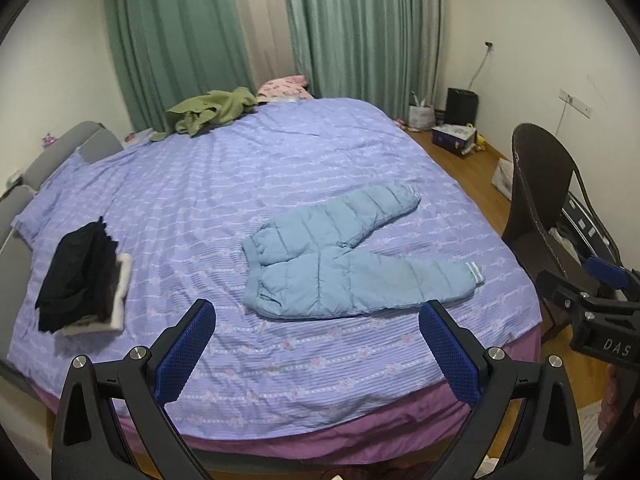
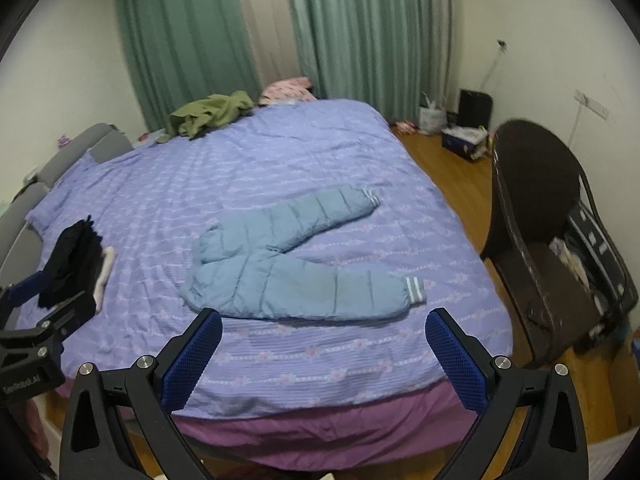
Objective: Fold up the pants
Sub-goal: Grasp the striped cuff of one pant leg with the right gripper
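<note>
Light blue padded pants lie flat on the purple bed cover, waistband to the left, both legs spread apart toward the right. They also show in the right wrist view. My left gripper is open and empty, held above the bed's near edge, short of the pants. My right gripper is open and empty too, just in front of the near leg. The right gripper's body shows at the left view's right edge; the left gripper's body shows at the right view's left edge.
A folded stack of black and white clothes lies on the bed's left side. A green garment and a pink pillow lie at the far end. A dark wicker chair stands right of the bed on the wooden floor.
</note>
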### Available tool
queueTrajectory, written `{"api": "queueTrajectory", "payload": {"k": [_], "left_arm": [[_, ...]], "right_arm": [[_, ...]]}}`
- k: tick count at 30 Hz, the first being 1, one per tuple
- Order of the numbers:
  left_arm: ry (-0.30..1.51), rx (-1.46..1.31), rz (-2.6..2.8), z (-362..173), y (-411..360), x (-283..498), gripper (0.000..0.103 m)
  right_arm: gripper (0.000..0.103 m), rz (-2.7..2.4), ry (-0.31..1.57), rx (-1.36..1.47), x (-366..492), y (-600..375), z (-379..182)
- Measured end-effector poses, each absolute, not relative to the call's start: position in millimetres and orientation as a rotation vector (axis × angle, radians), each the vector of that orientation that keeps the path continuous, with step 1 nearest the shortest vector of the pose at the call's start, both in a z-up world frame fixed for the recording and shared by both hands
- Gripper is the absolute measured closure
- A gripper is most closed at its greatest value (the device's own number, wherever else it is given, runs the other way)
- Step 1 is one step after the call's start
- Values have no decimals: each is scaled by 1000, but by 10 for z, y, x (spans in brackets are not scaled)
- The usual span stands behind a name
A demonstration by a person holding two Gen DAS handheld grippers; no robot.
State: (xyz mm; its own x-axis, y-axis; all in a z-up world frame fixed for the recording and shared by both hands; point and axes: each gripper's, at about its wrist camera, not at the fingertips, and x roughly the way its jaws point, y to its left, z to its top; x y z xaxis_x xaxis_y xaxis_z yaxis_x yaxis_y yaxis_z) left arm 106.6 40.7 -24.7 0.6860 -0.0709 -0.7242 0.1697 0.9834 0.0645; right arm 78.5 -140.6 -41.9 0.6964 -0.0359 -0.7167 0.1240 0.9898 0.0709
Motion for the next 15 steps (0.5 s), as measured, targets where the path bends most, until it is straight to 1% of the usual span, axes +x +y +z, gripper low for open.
{"api": "queueTrajectory", "payload": {"k": [7, 12, 15], "left_arm": [[820, 152, -197, -462, 245, 1475, 0], [823, 165, -215, -689, -175, 1838, 0], [868, 152, -215, -896, -506, 2087, 0]], "right_arm": [[0, -192, 835, 168, 1015, -1671, -623], [0, -225, 848, 163, 1288, -2092, -804], [0, -194, 879, 146, 1570, -2409, -1020]]}}
